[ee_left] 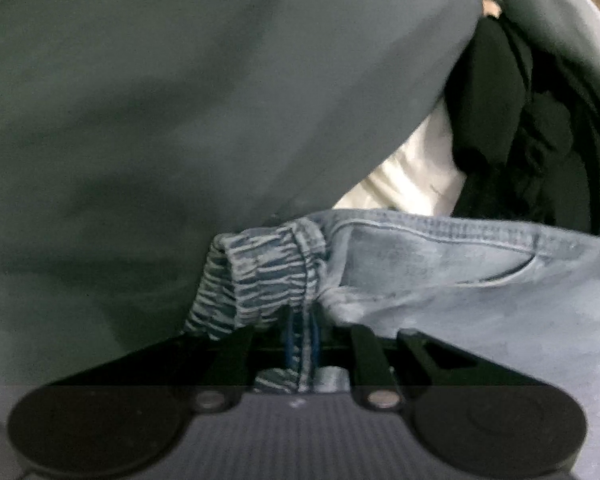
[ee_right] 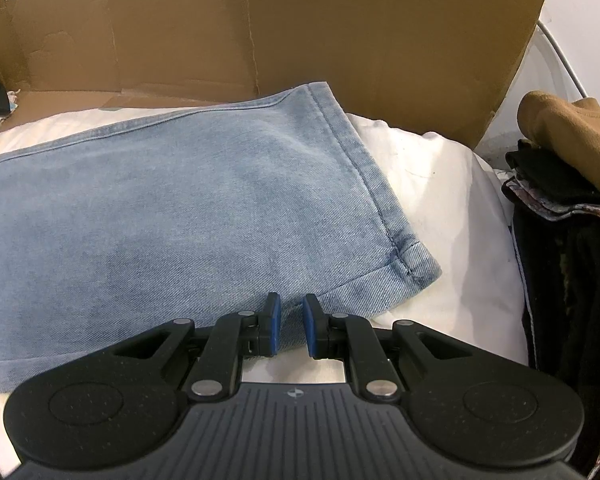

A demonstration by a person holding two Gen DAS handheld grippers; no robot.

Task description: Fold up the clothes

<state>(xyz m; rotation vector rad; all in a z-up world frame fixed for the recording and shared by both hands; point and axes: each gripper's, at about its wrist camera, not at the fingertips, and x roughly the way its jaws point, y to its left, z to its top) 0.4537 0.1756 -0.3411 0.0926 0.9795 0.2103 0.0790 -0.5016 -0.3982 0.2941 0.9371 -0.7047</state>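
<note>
Your jeans lie flat on a white sheet, light blue denim spread across most of the right wrist view, with one hemmed leg end reaching toward the right and its corner lying just ahead of your right gripper. That gripper hovers low over the hem edge with its blue-padded jaws a narrow gap apart; denim shows in the gap, but the pads do not press on it.

In the left wrist view, your left gripper has the jeans' side seam bunched between its fingers, the fabric turned so the pale striped inside shows beside it. The jaws are nearly closed and pinch that fold. A pocket seam curves across the denim to the right of the grip.

The white sheet is soft and slightly rumpled, with faint marks near the leg end. Behind the jeans a flattened cardboard box stands upright like a wall along the back. To the right of the sheet sits a pile of dark clothes with a tan garment on top, against a white wall. In the left view a large grey cloth fills the upper left, blurred, with black clothes heaped to the right and a strip of the white sheet between them.
</note>
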